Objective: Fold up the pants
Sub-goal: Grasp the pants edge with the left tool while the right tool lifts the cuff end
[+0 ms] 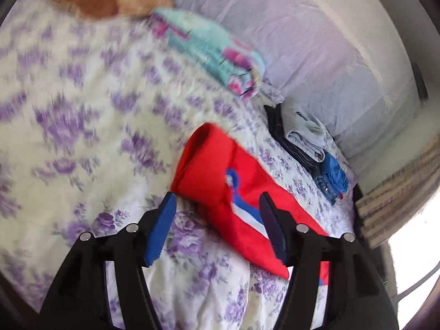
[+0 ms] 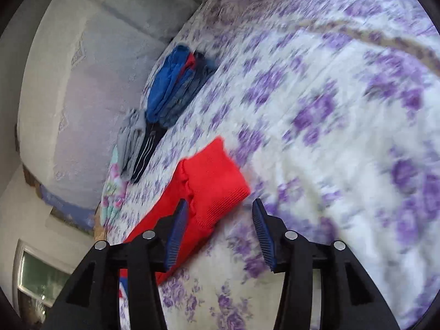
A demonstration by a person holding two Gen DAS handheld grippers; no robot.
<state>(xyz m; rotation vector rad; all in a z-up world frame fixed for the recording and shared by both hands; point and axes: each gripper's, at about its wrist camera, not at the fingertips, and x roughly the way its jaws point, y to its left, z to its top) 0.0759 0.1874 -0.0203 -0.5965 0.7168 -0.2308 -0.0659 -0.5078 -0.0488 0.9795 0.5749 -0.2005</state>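
Red pants with a blue and white stripe lie on the floral bedspread. In the left wrist view my left gripper is open just above the pants, its blue pads on either side of the striped part. In the right wrist view the red pants show a ribbed cuff end. My right gripper is open, with its left pad over the red cloth and its right pad over the bedspread. Neither gripper holds anything.
A stack of folded clothes, blue, denim, grey and dark, lies by the pale pillow; it also shows in the right wrist view. A folded teal and pink cloth and an orange item lie farther away.
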